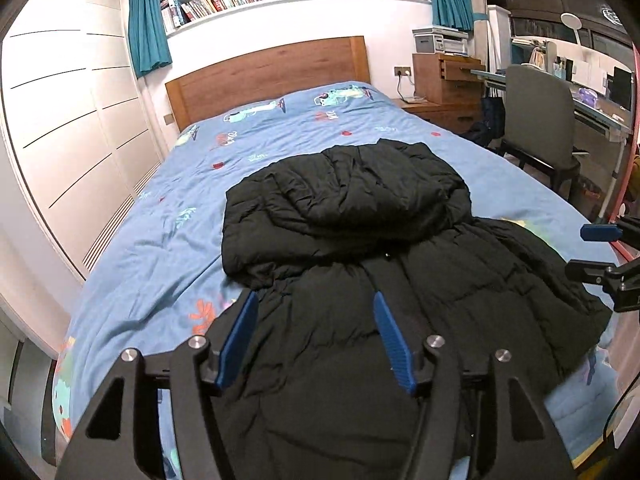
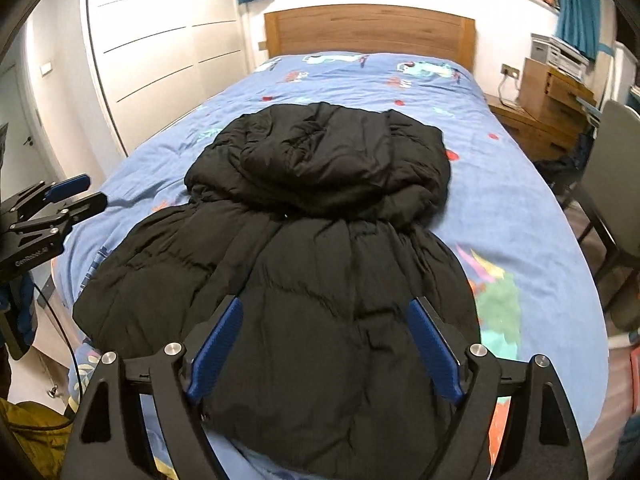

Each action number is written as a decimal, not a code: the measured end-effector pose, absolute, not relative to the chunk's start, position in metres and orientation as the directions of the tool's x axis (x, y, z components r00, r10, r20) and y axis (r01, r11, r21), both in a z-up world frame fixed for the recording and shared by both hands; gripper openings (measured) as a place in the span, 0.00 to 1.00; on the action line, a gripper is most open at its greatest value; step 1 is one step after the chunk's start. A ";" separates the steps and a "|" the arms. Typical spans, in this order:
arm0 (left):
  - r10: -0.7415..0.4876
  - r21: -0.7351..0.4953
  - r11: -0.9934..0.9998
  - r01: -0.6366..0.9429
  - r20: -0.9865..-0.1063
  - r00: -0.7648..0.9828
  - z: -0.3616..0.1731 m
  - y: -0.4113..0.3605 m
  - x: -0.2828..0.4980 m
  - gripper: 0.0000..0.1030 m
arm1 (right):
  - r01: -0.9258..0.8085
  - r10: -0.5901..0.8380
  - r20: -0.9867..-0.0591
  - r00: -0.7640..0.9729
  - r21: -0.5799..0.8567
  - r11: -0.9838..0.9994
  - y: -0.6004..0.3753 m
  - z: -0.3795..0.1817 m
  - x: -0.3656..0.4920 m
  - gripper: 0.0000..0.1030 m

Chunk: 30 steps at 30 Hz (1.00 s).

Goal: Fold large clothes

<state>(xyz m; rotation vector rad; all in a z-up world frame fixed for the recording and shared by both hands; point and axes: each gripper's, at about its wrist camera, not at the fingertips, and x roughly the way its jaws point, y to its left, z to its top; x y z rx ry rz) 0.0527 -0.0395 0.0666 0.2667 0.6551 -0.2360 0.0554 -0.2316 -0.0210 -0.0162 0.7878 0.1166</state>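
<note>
Black puffer jacket (image 1: 360,264) lies on the blue bedspread (image 1: 160,240), hood at 12 o'clock. Left gripper (image 1: 314,300) and right gripper (image 2: 324,304): jaws apart, holding nothing, above jacket hem

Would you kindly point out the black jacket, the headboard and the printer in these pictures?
Jacket (image 1: 344,328): left wrist view, on its quilted body below the hood.
Headboard (image 2: 372,28): right wrist view, on the middle of the wooden panel.
Printer (image 1: 438,40): left wrist view, on its front face, atop the wooden cabinet.
</note>
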 end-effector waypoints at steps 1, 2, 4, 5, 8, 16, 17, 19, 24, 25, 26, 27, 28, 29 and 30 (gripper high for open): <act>-0.136 0.165 0.939 0.301 -0.626 0.768 0.067 -0.038 0.050 0.58 | -0.102 0.094 -0.708 0.700 0.032 0.994 -0.234 -0.022 0.050 0.82; -0.142 0.160 0.939 0.305 -0.628 0.765 0.067 -0.038 0.047 0.58 | -0.096 0.091 -0.707 0.701 0.033 0.995 -0.236 -0.022 0.047 0.82; -0.145 0.157 0.939 0.307 -0.628 0.764 0.067 -0.035 0.041 0.59 | -0.078 0.082 -0.703 0.707 0.037 0.996 -0.242 -0.021 0.039 0.83; -0.144 0.157 0.939 0.305 -0.628 0.765 0.067 -0.034 0.038 0.59 | -0.068 0.078 -0.700 0.710 0.042 0.997 -0.245 -0.022 0.034 0.83; -0.140 0.154 0.941 0.300 -0.631 0.763 0.066 -0.029 0.031 0.61 | -0.043 0.062 -0.695 0.717 0.044 0.998 -0.253 -0.021 0.026 0.84; -0.117 0.155 0.950 0.270 -0.627 0.770 0.067 -0.016 0.021 0.62 | 0.035 0.019 -0.679 0.734 0.066 0.997 -0.283 -0.020 0.001 0.88; -0.112 0.157 0.951 0.266 -0.626 0.772 0.066 -0.015 0.020 0.62 | 0.043 0.016 -0.678 0.735 0.070 0.997 -0.286 -0.019 -0.002 0.88; -0.105 0.161 0.952 0.259 -0.624 0.774 0.066 -0.013 0.017 0.62 | 0.064 0.006 -0.673 0.739 0.080 0.995 -0.295 -0.019 -0.008 0.88; -0.074 0.190 0.952 0.238 -0.613 0.786 0.066 -0.009 0.012 0.62 | 0.109 -0.015 -0.663 0.749 0.101 0.989 -0.311 -0.018 -0.021 0.90; -0.067 0.199 0.952 0.234 -0.609 0.791 0.065 -0.008 0.011 0.62 | 0.117 -0.019 -0.661 0.750 0.105 0.988 -0.315 -0.017 -0.023 0.91; -0.064 0.202 0.952 0.231 -0.605 0.794 0.065 -0.007 0.010 0.62 | 0.123 -0.022 -0.659 0.752 0.107 0.987 -0.318 -0.017 -0.025 0.91; -0.063 0.203 0.952 0.228 -0.600 0.797 0.065 -0.006 0.009 0.62 | 0.131 -0.027 -0.656 0.754 0.110 0.985 -0.321 -0.017 -0.027 0.92; -0.063 0.200 0.954 0.225 -0.598 0.799 0.065 -0.004 0.009 0.62 | 0.142 -0.034 -0.652 0.757 0.112 0.984 -0.325 -0.016 -0.029 0.94; -0.068 0.190 0.956 0.223 -0.596 0.800 0.065 -0.001 0.009 0.62 | 0.147 -0.038 -0.650 0.759 0.114 0.982 -0.327 -0.016 -0.030 0.95; -0.076 0.176 0.959 0.222 -0.594 0.801 0.064 0.002 0.009 0.62 | 0.157 -0.045 -0.647 0.761 0.118 0.980 -0.331 -0.015 -0.031 0.96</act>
